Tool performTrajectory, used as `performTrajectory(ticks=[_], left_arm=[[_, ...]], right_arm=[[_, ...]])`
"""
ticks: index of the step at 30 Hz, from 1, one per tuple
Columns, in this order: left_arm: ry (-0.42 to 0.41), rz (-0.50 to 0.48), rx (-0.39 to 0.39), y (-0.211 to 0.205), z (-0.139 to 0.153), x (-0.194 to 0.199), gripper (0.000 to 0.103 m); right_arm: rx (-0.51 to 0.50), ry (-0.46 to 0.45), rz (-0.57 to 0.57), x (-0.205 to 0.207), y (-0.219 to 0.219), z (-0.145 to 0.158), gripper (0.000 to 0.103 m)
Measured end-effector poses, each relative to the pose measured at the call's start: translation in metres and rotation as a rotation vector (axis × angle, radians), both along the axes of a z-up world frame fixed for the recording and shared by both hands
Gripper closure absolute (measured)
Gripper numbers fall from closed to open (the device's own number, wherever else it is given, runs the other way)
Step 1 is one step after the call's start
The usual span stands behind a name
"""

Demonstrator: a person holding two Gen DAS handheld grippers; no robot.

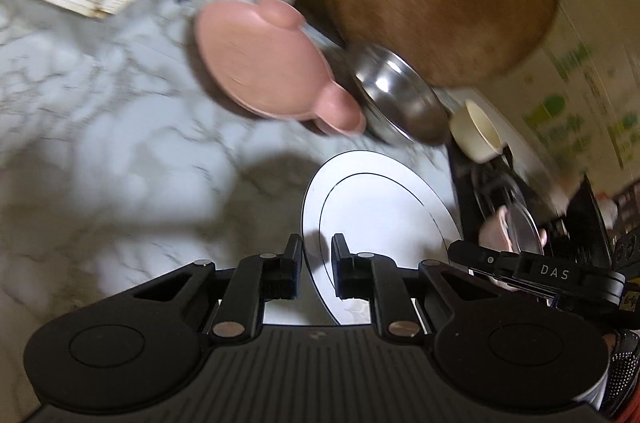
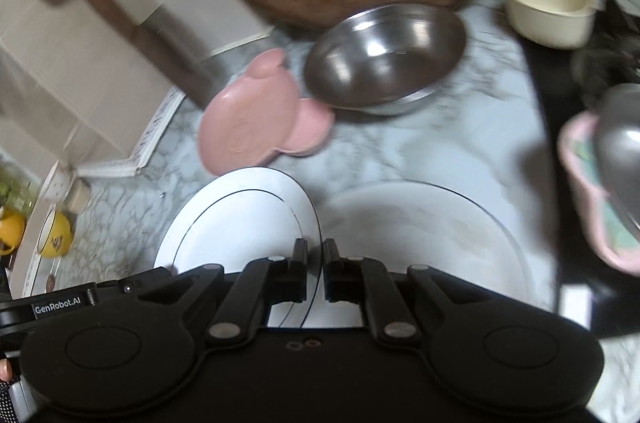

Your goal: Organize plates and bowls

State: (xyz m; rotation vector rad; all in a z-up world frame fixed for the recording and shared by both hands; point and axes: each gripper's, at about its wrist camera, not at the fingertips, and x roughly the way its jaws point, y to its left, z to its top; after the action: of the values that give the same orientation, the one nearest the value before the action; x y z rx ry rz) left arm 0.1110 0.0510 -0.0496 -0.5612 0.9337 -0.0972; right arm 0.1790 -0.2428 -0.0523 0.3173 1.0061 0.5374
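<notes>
Left gripper (image 1: 317, 265) pinches the white plate (image 1: 376, 207) by its rim; right gripper (image 2: 315, 273) nips the same plate's opposite edge. Open marble counter (image 1: 100, 127) lies left. Beyond: pink dish (image 2: 256, 111), steel bowl (image 2: 384, 63), cream bowl (image 2: 548, 7).

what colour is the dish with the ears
Pink; the ear-shaped dish shows best in the right wrist view.

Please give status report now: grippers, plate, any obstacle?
Both grippers, left and right, shut on white plate rim. Second plate alongside. Pink dish, steel bowl ahead.
</notes>
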Motion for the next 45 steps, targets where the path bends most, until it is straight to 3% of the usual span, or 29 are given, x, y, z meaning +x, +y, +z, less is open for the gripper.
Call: performTrajectory(ticks=[13,26,45], left_arm=[[0.042,-0.19,0.096,-0.075,-0.018,0.018,0.089],[0.091,-0.19,0.155,-0.078,-0.035,0.03,0.089],[0.098,-0.19,0.161,-0.075,-0.034,0.037,0.089]], right_arm=[[0.007,0.062,-0.181,-0.035,-0.077,-0.032,0.094],[-0.012,0.053,-0.178,-0.028,-0.073,-0.043,0.094],[-0.025,0.063,-0.168,-0.023,-0.073,-0.051,0.095]])
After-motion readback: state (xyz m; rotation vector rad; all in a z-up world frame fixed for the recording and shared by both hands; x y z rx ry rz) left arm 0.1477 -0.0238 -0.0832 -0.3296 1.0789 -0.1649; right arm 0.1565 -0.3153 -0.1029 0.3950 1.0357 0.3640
